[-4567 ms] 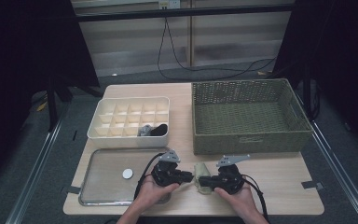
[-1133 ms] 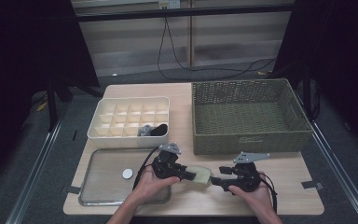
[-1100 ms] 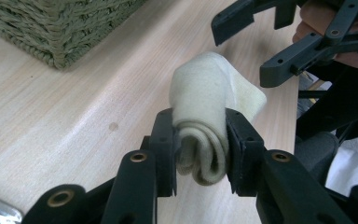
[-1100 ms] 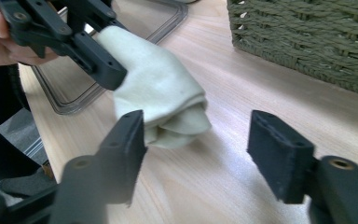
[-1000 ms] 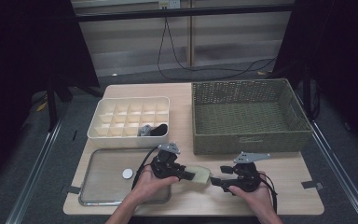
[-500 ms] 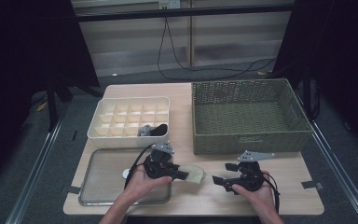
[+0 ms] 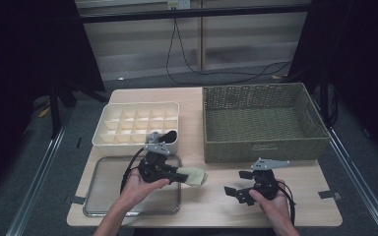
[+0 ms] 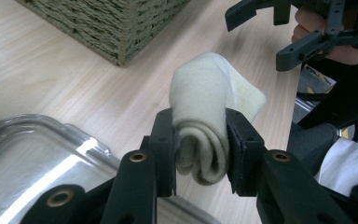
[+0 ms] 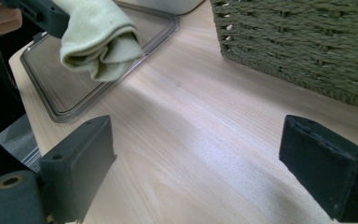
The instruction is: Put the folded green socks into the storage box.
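Observation:
A folded cream cloth hangs just above the table, clamped in my left gripper near the right edge of the metal tray. In the left gripper view both pads press on the fold of the cloth, with my left gripper shut on it. My right gripper rests low over the wooden table to the right, apart from the cloth. Its jaws have just been opening and stand wide in the right gripper view with only bare table between them. There the cloth hangs at the upper left.
A white divided box with a dark item in its near right cell stands behind the tray. A large woven basket takes up the back right. The table's front edge lies close below both hands.
My left gripper has carried the cloth left and slightly up, toward the tray and away from the right gripper. The right gripper's jaws have spread wider; that hand has stayed put.

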Motion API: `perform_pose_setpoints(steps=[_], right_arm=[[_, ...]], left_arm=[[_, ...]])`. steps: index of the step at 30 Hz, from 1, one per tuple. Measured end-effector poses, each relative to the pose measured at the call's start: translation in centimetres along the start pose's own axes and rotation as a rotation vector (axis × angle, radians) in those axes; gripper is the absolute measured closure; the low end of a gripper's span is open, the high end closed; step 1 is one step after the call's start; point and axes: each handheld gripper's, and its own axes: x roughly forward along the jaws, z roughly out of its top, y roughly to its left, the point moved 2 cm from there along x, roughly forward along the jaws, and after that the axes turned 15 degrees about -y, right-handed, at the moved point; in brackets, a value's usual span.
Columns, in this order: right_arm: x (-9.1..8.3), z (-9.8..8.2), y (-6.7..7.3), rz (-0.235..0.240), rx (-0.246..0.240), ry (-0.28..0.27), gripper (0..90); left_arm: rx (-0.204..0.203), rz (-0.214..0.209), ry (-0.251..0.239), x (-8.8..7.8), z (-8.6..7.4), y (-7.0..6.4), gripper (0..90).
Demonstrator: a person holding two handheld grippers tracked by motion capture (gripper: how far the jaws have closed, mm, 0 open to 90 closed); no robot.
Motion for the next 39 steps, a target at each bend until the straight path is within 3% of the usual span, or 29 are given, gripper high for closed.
perform_pose_setpoints(steps=[8,10,21,30,39], right_arm=[[-0.1,0.0,-0.1,-0.001,0.009,-0.003,9.4],[-0.1,0.0,-0.1,-0.001,0.004,-0.004,9.5],[0.0,-0.1,-0.3,-0.014,-0.008,0.003,9.0],[0.1,-0.4,-0.5,-0.004,-0.009,0.006,8.0],[0.1,-0.5,-0.6,-0.001,0.008,0.009,7.2]], left_arm=[[0.0,0.023,-0.046,-2.2,0.8,0.7,67.7],[0.002,0.049,-0.038,-2.7,1.0,1.1,67.7],[-0.027,0.089,-0.068,-6.2,1.8,3.3,67.4],[-0.023,0.13,-0.069,-8.9,2.8,4.8,67.4],[-0.029,0.16,-0.035,-10.6,3.8,6.3,67.5]])
